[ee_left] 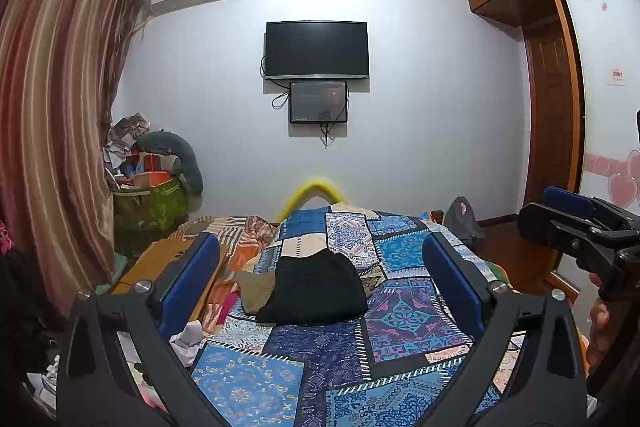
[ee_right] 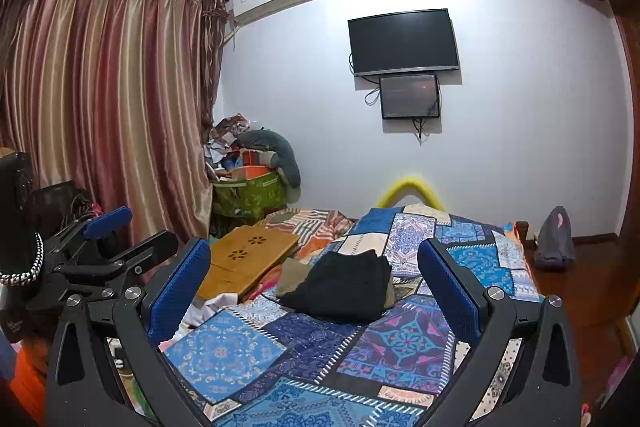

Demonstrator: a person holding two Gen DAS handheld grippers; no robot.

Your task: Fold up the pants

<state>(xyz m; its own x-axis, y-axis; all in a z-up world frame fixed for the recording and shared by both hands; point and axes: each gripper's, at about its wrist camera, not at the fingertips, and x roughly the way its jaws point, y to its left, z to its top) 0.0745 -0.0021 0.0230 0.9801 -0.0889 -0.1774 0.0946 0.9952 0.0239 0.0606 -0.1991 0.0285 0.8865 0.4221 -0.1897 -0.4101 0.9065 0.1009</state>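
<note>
Both hand-held grippers, left (ee_left: pixel 320 283) and right (ee_right: pixel 314 287), gape apart above folded black pants (ee_left: pixel 316 287).

right gripper (ee_right: pixel 314 285) jaws wide apart, holding nothing. black pants (ee_right: pixel 340 287) folded on patchwork bed (ee_right: pixel 400 343), tan cloth (ee_right: pixel 290 277) under them. left gripper (ee_right: pixel 120 231) at left side.
</note>
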